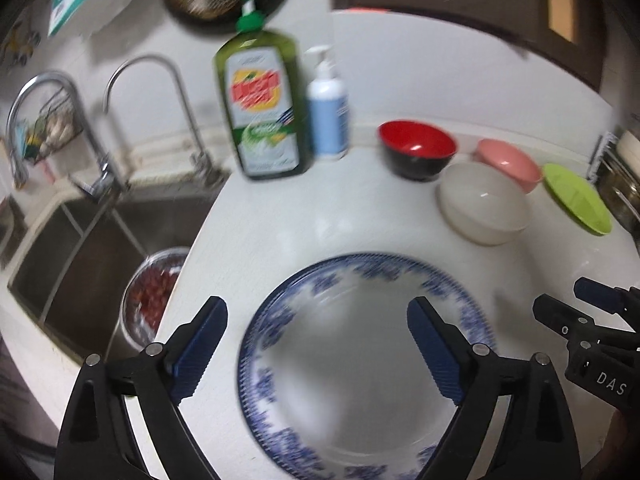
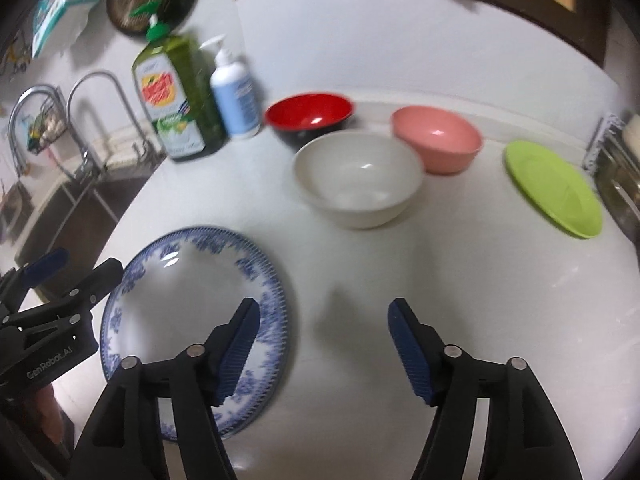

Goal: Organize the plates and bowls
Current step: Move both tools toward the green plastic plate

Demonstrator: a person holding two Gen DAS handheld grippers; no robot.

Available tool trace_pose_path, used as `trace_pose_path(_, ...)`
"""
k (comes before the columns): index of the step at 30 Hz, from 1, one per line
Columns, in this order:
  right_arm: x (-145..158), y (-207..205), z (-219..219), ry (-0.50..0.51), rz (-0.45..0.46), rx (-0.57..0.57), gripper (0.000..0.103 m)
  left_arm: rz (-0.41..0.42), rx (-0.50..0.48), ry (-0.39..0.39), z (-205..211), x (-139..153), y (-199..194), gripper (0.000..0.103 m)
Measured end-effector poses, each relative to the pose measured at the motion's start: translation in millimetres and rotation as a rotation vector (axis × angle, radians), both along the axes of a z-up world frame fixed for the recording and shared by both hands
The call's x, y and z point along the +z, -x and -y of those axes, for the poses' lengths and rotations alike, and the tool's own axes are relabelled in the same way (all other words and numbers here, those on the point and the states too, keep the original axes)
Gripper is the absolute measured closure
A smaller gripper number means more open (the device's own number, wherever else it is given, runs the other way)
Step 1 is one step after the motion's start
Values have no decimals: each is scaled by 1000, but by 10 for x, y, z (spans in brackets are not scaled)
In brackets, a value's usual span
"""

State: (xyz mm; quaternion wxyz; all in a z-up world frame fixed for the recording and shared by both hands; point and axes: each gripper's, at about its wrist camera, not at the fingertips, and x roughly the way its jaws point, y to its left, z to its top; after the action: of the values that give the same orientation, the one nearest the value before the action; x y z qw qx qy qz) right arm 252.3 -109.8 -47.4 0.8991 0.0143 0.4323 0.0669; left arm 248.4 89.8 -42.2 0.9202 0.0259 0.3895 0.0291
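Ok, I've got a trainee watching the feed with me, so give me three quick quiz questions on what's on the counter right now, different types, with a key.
1. True or false: the left gripper is shut on the blue-patterned plate.
2. Multiple choice: which bowl sits closest to the blue-patterned plate? A) red and black bowl B) white bowl C) pink bowl
3. Fill in: the flat dish nearest the rack at the counter's right end is the ____ plate.

Key:
1. False; both grippers are open, the right gripper over bare counter beside the plate.
2. B
3. green
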Motion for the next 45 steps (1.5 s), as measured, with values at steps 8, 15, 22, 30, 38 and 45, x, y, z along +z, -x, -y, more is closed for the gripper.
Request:
trace_pose_path(8,194,84,558,1,60,-109,31,71,-117,-11,556,236,-117,8)
trace_pose_path(15,369,155,1117,4,107,-211,31,123,-215,8,1080,439,-230,8)
trace_pose_path(22,556,148,1596,23,164,-290,31,169,-281,32,1547,605,-357,8)
trace_pose_path(30,666,28,2036,34,196,-356,31,192,-350,42,2046,728,-620,8)
trace_pose_path(38,677,-142,2489,49,231,-449,31,185,-449,50,2592,740,-980,9)
trace_pose_path(45,536,-397,2886,53,218,-517,31,153,-514,48,3056,602,-1367,9)
